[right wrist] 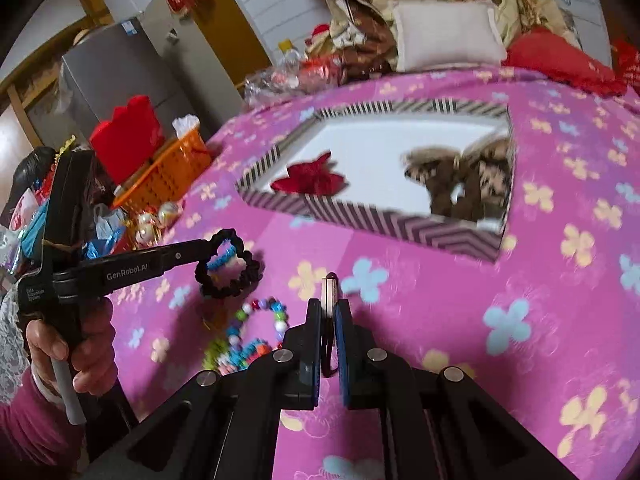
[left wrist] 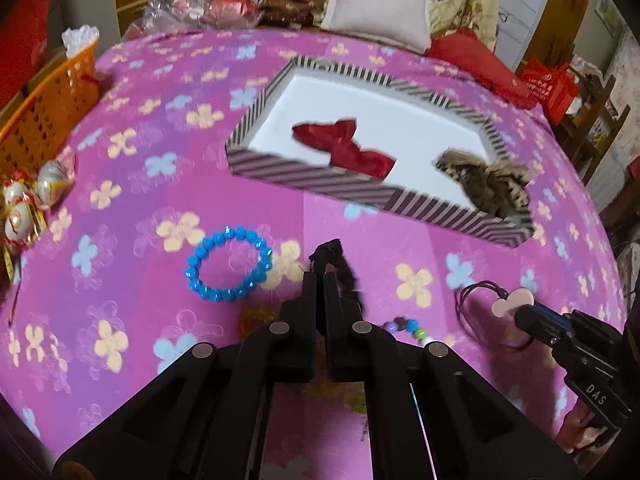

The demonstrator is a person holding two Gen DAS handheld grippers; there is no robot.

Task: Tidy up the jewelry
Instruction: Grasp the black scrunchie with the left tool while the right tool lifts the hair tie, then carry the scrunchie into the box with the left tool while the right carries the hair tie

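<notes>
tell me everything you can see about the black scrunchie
The black scrunchie is a ring of dark, ruffled, soft-looking fabric. The left tool is shut on one edge of it, so it hangs as an open loop off the tool's tip, over the pink flowered bedspread. It appears lifted clear of the blue bead bracelet, which shows through the loop in the right wrist view. It is not in the striped box.

My left hand-held gripper angles steeply downward, its 2 fingers pressed together on a black scrunchie. My left hand wraps its handle. My right hand-held gripper tilts downward, its 2 fingers clamped on a pale heart pendant.
</notes>
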